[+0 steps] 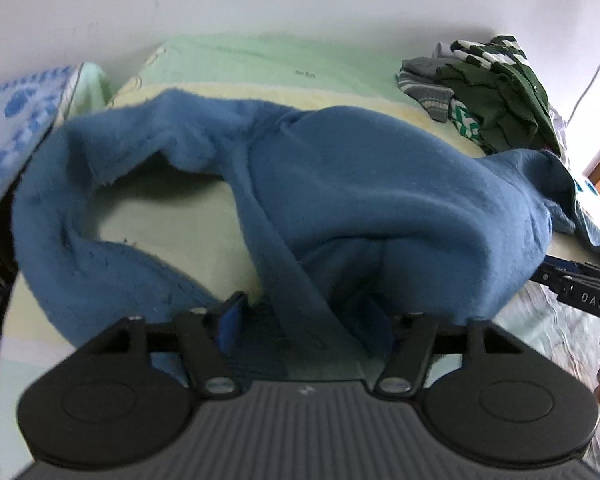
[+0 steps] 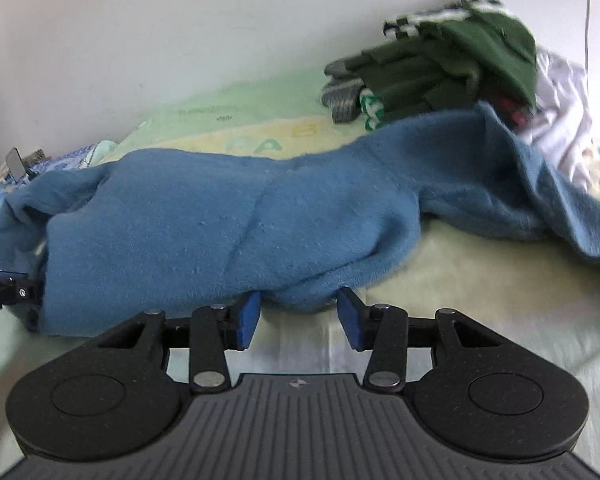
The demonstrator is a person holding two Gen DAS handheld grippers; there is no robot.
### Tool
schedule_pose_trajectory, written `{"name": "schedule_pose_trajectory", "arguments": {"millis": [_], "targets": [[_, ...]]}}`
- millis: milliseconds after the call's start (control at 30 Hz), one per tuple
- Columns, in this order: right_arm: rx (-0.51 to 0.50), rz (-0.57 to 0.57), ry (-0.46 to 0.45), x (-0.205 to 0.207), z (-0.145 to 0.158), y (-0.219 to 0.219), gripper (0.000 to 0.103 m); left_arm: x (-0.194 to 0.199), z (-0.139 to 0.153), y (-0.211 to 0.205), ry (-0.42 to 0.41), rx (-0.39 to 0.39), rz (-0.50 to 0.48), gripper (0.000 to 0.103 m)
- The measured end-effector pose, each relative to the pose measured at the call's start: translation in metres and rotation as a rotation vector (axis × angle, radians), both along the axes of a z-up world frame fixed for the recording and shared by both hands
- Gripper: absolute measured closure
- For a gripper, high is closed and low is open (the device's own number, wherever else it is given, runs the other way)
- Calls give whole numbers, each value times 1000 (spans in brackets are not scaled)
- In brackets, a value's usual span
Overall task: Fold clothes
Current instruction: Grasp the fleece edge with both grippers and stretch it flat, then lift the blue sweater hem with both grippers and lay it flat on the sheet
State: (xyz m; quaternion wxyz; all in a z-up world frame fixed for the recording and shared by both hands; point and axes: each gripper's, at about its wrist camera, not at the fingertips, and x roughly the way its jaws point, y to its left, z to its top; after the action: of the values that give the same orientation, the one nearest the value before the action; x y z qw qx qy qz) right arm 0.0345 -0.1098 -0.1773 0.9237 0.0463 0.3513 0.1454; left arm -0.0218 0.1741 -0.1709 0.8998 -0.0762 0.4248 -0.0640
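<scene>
The big blue fleece garment (image 2: 228, 220) sprawls across the pale green and cream bedsheet (image 2: 480, 264), bunched and rumpled, one long part trailing off toward the right side of the bed, so no tidy fold shows yet. The left gripper (image 1: 304, 312) is right in among it, its jaws spread wide with a band of blue fabric running down between them and cloth draped over the right finger; whether it truly has a grip, I can't say. The right gripper (image 2: 298, 312) sits low at the near hem, jaws apart, blue pads (image 2: 247, 318) just either side of a fold of fleece without pinching it. At the back, near the wall, a heap of dark green and grey clothes (image 2: 440, 68) rests beside white cloth (image 2: 560, 96), still unsorted by the look of it. My read: early going, with this piece yet to be flattened and folded, the heap to follow.
</scene>
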Motion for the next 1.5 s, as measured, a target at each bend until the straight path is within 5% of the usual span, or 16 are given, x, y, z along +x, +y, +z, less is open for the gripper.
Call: {"name": "schedule_pose_trajectory", "arguments": {"millis": [67,100,167,533,667,1033,1200,1367,1500], "targets": [[-1,-3,-11,2,-1,3,67,1,-1,-4,-6,-18,-8,75],[2,1,-8,5,-1,4,79,2,0,-6,-1,-40,-14,78],[32,-8,4,9,2,-1,88,3,6,-9,-6,-38,-15,86],[230,26,-33,6,105,-66,93,-14,105,2,-143,-146,-113,90],[225,8,-50,16,127,-82,93,1,106,7,-144,-101,-84,90],[12,3,-93,79,57,-33,87,92,45,10,-57,17,10,87],[-31,5,-98,70,57,-32,73,80,40,9,-63,71,-6,68],[31,11,-115,26,85,-57,44,27,58,20,-118,54,21,7],[23,24,-96,-4,73,-62,39,-10,54,6,-137,70,-16,6]]}}
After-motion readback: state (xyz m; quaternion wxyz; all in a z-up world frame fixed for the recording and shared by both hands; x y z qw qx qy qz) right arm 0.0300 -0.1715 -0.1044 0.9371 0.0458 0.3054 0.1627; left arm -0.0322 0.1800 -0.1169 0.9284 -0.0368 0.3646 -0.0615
